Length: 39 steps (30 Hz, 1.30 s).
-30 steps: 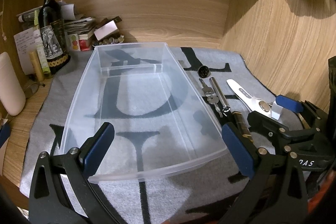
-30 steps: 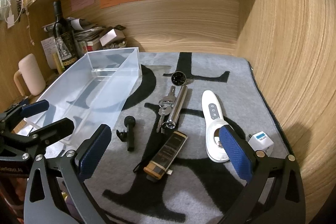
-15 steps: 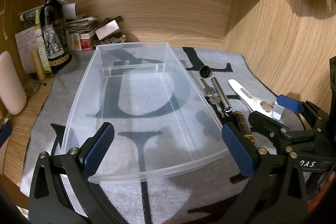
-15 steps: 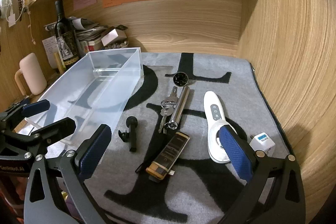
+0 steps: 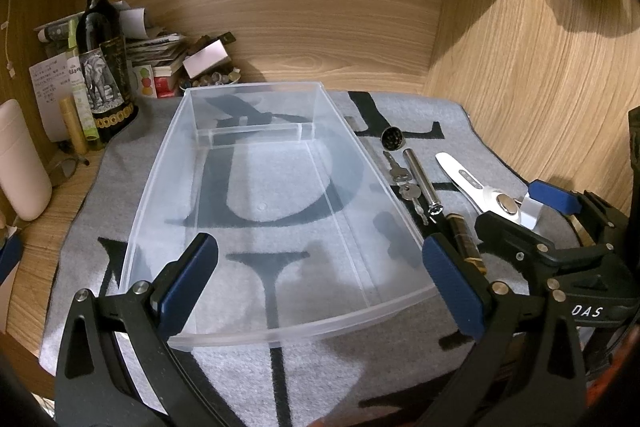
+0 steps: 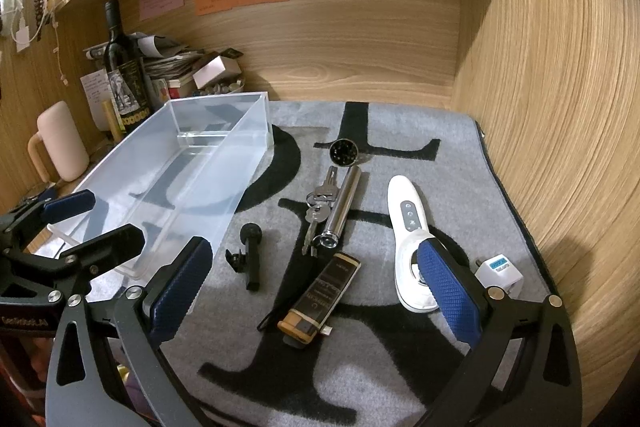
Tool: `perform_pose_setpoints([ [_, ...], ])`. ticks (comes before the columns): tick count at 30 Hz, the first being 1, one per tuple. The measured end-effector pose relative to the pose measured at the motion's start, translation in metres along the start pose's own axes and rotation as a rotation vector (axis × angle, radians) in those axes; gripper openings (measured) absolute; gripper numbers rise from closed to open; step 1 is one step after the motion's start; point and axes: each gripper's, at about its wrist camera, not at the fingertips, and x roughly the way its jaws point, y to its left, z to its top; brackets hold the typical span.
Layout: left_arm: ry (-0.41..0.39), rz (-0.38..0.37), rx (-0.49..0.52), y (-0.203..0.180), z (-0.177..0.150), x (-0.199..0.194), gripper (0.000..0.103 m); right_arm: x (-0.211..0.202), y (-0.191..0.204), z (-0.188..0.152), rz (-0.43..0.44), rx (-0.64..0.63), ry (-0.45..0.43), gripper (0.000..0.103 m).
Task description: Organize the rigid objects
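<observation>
Clear plastic bin [image 5: 256,195] empty on grey lettered mat [image 6: 400,131], to its right a bunch of keys [image 6: 320,205], metal tube [image 6: 343,205], white handheld device [image 6: 408,223], black-and-gold lighter [image 6: 320,299], left gripper [image 5: 320,283] and right gripper [image 6: 316,287] both wide open, holding nothing

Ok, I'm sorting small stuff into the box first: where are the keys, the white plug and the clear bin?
keys [image 6: 320,205]: right wrist view, on the bunched heads.
white plug [image 6: 500,273]: right wrist view, on its body.
clear bin [image 5: 276,333]: left wrist view, on the near rim.

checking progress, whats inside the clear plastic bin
Nothing: the clear plastic bin holds no objects; only the grey mat shows through its floor. The left claw partly covers its near rim.
</observation>
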Motion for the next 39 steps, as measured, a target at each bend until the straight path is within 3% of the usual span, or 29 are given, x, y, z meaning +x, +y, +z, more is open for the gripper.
perform_pose_setpoints([
  [16, -0.017, -0.032, -0.027, 0.006, 0.004, -0.003, 0.103, 0.001, -0.001, 0.002, 0.0, 0.003, -0.004, 0.102],
  [19, -0.009, -0.03, -0.035, 0.012, 0.008, -0.004, 0.085, 0.002, -0.003, 0.002, 0.009, 0.0, 0.001, 0.102],
  [29, -0.012, 0.048, -0.044, 0.049, 0.021, -0.016, 0.084, 0.0, -0.019, 0.008, -0.035, 0.019, -0.016, 0.093],
  [35, 0.06, 0.089, -0.033, 0.079, 0.034, -0.009, 0.077, 0.0, -0.042, 0.011, -0.098, 0.056, -0.007, 0.093],
  [39, 0.164, 0.066, -0.053, 0.099, 0.039, 0.01, 0.063, 0.006, -0.058, 0.006, -0.135, 0.088, 0.023, 0.093],
])
